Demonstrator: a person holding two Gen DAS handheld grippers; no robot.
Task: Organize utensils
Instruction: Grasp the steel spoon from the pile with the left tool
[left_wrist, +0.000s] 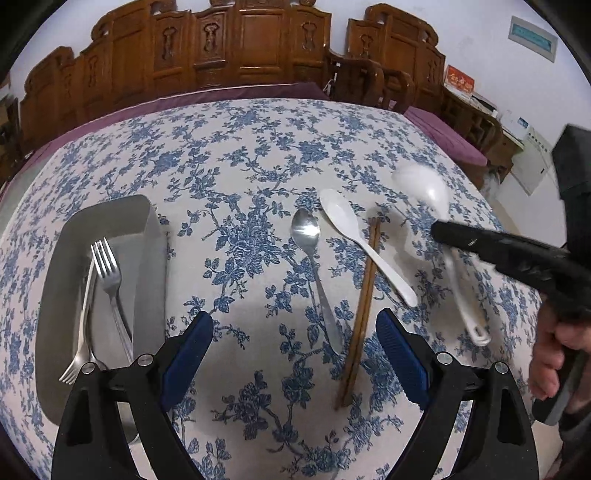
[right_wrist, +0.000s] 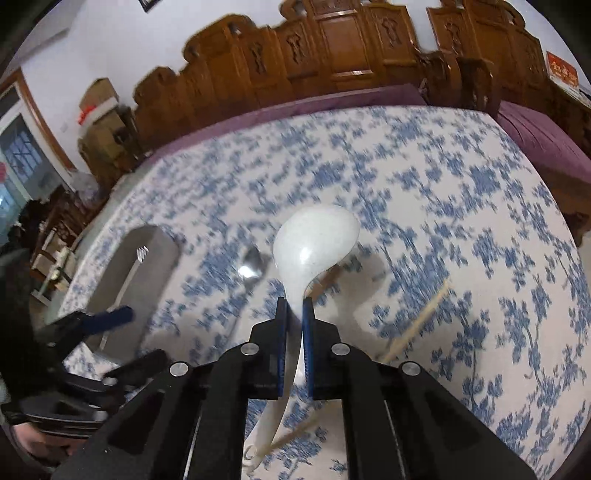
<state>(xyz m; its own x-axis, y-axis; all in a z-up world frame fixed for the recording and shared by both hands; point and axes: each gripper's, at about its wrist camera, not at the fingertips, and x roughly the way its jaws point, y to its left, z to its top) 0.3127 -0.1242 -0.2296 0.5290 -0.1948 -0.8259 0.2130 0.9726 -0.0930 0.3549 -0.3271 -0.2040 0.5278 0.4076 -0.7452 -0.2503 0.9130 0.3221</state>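
On the left sits the metal tray, and we count two forks in it, one lying with its tines toward us and one with its tines away. Our left gripper hangs over the tablecloth just right of the tray, its jaws wide apart and nothing between them.

Moving right, four kinds of utensil are not yet in the tray. We count one steel spoon, one flat white spoon beside it, and one pair of brown chopsticks crossing under that white spoon's handle. The right wrist view also shows a paler pair of chopsticks further right.

Last comes the white ladle. Our right gripper has its jaws clamped on the ladle's neck, and the ladle appears lifted off the cloth, bowl forward.

So we judge the step in hand to be carrying the ladle. The next move calls for a swing leftward across the other utensils to the tray, lowering it alongside the forks before letting go.
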